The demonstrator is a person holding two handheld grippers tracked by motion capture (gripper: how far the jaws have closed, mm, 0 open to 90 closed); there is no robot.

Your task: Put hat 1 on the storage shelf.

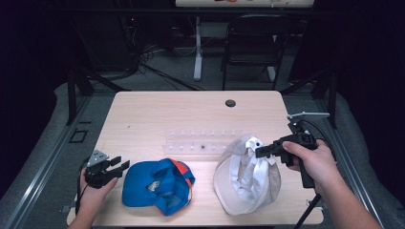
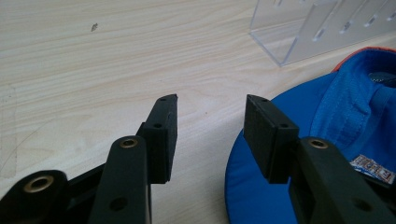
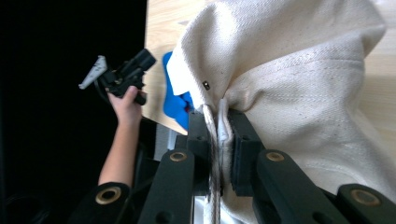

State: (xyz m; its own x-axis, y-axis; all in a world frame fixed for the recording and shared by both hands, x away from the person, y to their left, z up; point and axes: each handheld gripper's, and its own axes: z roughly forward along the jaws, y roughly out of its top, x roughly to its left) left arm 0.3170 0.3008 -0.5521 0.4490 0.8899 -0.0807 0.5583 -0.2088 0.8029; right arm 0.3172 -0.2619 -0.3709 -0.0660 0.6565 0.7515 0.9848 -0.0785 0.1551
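Hidden/cut off: high view crops both forearms at bottom edge; room beyond the desk [image 1: 157, 109] is dark, hard to read. In right gripper view most of the cream cap [image 3: 299, 79] runs out of frame, and where its fabric goes past the jaws at bottom can't be followed. Left gripper view shows just part of the blue cap [image 2: 336, 126]; its label at lower right is too blurred to read. Clear plastic rack [image 1: 203, 141] nearly vanishes against the wood in high view; only a corner of it shows top right in left gripper view.

Right gripper [image 1: 261, 151]: jaws clenched on a bunched fold of cream cap fabric w/ a seam edge squeezed between the pads. Cap sits front right on desk, underside up, pulled up a bit at the gripped edge.

Left gripper [image 1: 116, 165]: jaws apart, wide gap, nothing between them; bare desk shows through the gap. Right-hand jaw in its own view hangs over the blue cap's brim; contact can't be told. Blue cap lies front centre-left, inside up, orange trim showing, just beside left gripper, apart from cream cap.
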